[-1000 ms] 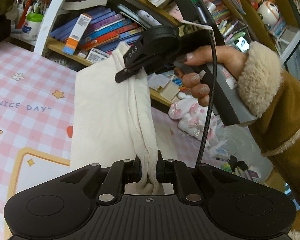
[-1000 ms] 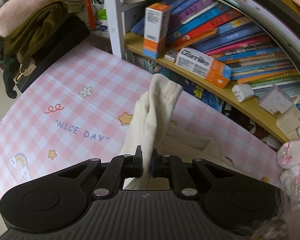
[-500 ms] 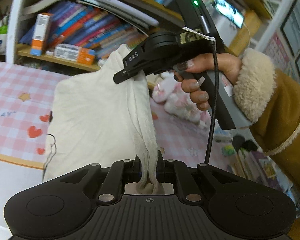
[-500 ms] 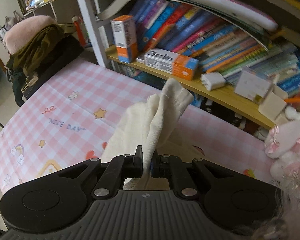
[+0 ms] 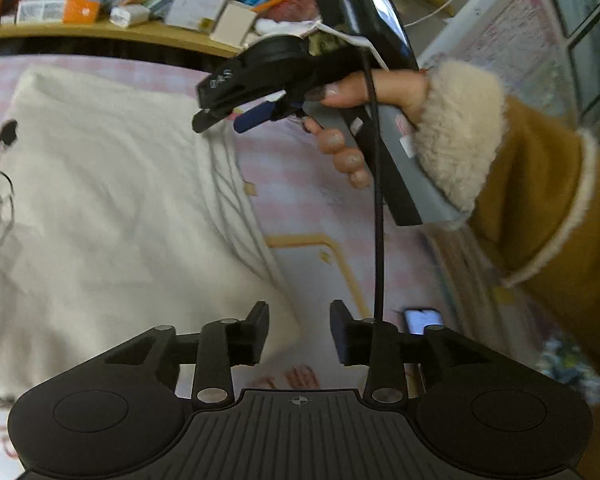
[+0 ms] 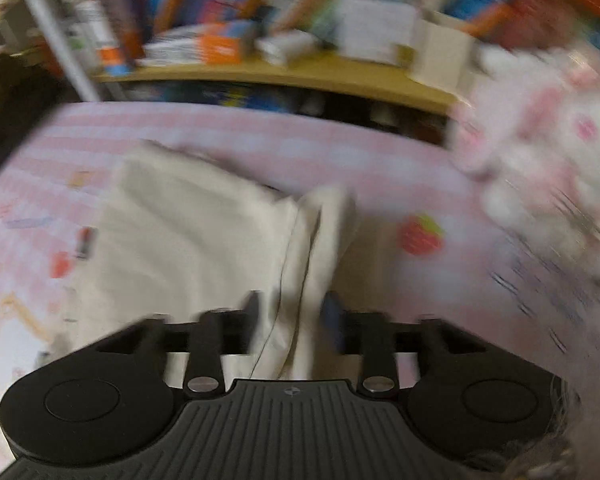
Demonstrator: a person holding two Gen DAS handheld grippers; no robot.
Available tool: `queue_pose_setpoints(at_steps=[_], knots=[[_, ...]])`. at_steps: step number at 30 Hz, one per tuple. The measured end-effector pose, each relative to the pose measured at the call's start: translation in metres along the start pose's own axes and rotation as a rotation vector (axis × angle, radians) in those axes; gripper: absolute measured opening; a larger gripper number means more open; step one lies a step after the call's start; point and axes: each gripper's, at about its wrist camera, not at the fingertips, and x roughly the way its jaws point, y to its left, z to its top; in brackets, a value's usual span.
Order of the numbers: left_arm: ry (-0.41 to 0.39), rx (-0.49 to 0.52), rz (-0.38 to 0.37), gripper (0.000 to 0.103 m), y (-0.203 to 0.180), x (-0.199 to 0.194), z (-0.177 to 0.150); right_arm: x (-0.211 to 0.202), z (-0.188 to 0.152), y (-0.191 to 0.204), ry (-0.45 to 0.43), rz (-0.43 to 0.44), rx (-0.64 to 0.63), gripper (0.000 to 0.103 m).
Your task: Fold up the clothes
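A cream garment (image 5: 112,216) lies folded and flat on the pink checked cloth (image 5: 312,184). At the bottom of the left wrist view my left gripper (image 5: 299,332) has its jaws opening. The garment's near corner lies just under the left finger, with no pad pressing on it. My right gripper (image 5: 218,126), held by a hand in a brown fleece-cuffed sleeve (image 5: 540,184), hovers over the garment's far right edge. The right wrist view is blurred. There the right gripper (image 6: 292,320) has its jaws opening, and a loose fold of the garment (image 6: 188,232) stands between them.
A wooden shelf (image 5: 100,32) with books and small boxes runs along the far side of the cloth. A pink and white plush toy (image 6: 540,152) sits at the right. A phone-like screen (image 5: 422,320) lies past the cloth's right edge. Dark clothes (image 6: 0,96) are at the far left.
Both grippers came down and to the right with the garment, which hung pinched between them and now lies flat on the cloth. Both sets of jaws have gone from shut to parted.
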Motion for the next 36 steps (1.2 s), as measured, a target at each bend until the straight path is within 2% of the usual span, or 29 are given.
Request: queue_pose_setpoints(at_steps=[1,4,6,10,13,16,17,18,19,20,22,24,27,32,36], knots=[[-0.017,-0.016,-0.022,0.04,0.004,-0.008,-0.003,-0.002,-0.005,-0.006,0.001,-0.013,0.017,0.042],[-0.1,-0.093,-0.016,0.041,0.028,-0.036,-0.008,-0.024,-0.02,-0.015,-0.004,0.032,0.09,0.043],[-0.155,-0.142,0.05,0.041,0.047,-0.054,-0.011,-0.045,-0.036,-0.012,-0.012,0.08,0.122,0.045],[-0.207,-0.179,0.274,0.04,0.085,-0.08,-0.025,-0.069,-0.083,-0.005,0.017,0.161,0.145,0.045],[-0.224,-0.227,0.342,0.04,0.102,-0.089,-0.034,-0.07,-0.12,0.005,0.072,0.188,0.174,0.045],[-0.215,-0.232,0.361,0.039,0.111,-0.087,-0.039,-0.064,-0.152,0.016,0.12,0.181,0.2,0.04],[-0.202,-0.227,0.364,0.039,0.112,-0.081,-0.038,-0.062,-0.158,0.017,0.116,0.171,0.203,0.035],[-0.189,-0.224,0.367,0.038,0.113,-0.075,-0.036,-0.063,-0.161,0.019,0.09,0.156,0.207,0.021],[-0.174,-0.227,0.378,0.033,0.113,-0.072,-0.036,-0.064,-0.16,0.02,0.079,0.166,0.208,0.01],[-0.158,-0.231,0.388,0.031,0.114,-0.068,-0.036,-0.068,-0.158,0.021,0.068,0.18,0.212,0.008],[-0.131,-0.232,0.396,0.031,0.116,-0.062,-0.038,-0.09,-0.155,0.023,-0.009,0.192,0.205,0.007],[-0.138,-0.224,0.39,0.032,0.115,-0.061,-0.04,-0.098,-0.158,0.02,-0.041,0.18,0.227,0.007],[-0.131,-0.222,0.386,0.034,0.117,-0.062,-0.041,-0.067,-0.171,0.012,0.046,0.127,0.266,0.007],[-0.139,-0.226,0.377,0.037,0.12,-0.075,-0.034,-0.067,-0.174,0.012,0.031,0.126,0.259,0.011],[-0.189,-0.251,0.327,0.038,0.134,-0.092,-0.012,-0.077,-0.175,0.014,0.001,0.071,0.244,0.024]])
